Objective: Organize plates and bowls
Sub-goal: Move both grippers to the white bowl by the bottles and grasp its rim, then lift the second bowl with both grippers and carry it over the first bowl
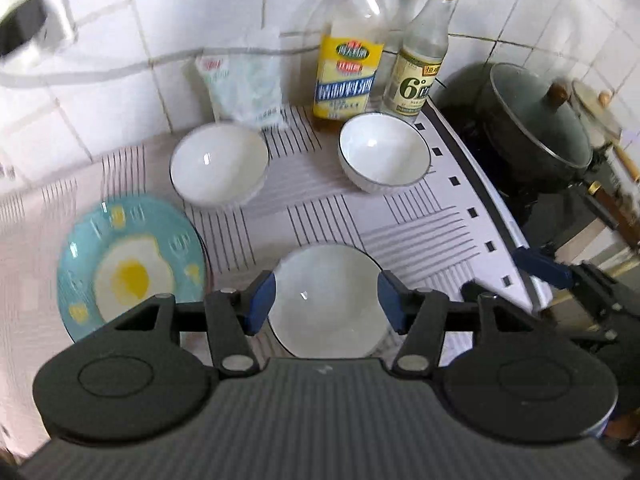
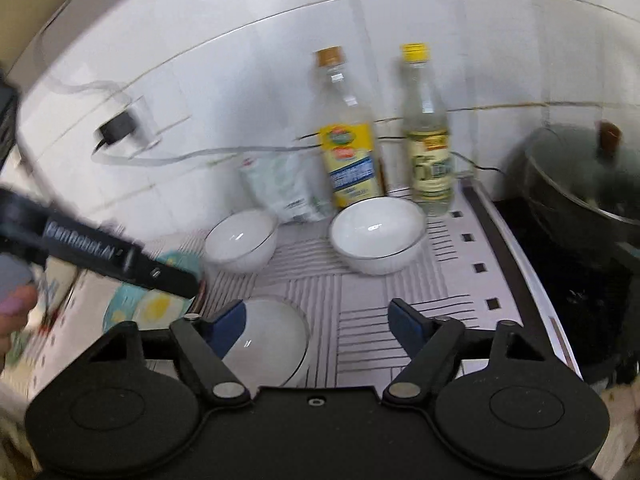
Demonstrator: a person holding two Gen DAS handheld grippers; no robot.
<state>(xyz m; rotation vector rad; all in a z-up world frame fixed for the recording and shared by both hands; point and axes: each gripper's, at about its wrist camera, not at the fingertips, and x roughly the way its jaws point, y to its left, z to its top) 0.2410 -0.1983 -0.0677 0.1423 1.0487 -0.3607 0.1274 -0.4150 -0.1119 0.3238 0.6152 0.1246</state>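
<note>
Left wrist: three bowls, one plate.

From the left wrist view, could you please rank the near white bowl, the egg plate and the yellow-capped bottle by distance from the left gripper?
1. Near white bowl, under the left gripper.
2. Egg plate, to the left.
3. Yellow-capped bottle, at the wall.

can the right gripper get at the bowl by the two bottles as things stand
Probably yes. The right gripper is open and empty, and the striped mat between it and that bowl is bare. The bottles stand just behind the bowl, so the far rim is tight.
</note>
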